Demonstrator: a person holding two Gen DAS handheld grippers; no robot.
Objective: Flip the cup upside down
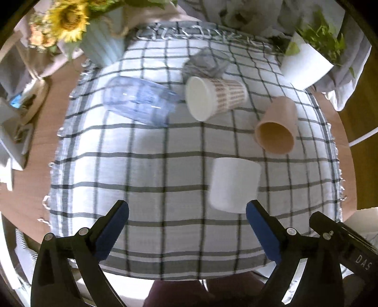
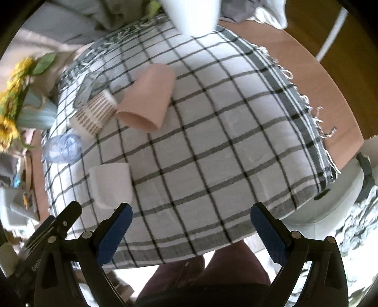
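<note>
Several cups rest on a checked cloth. A white cup stands nearest, its closed end up; it also shows in the right wrist view. A pink cup, a patterned paper cup and a clear blue plastic cup lie on their sides farther back. A clear glass sits behind the paper cup. My left gripper is open and empty, just in front of and left of the white cup. My right gripper is open and empty, right of the white cup.
A vase with sunflowers stands at the cloth's back left. A white plant pot stands at the back right. Clutter lies on the wooden table at left. The cloth's near edge overhangs the table.
</note>
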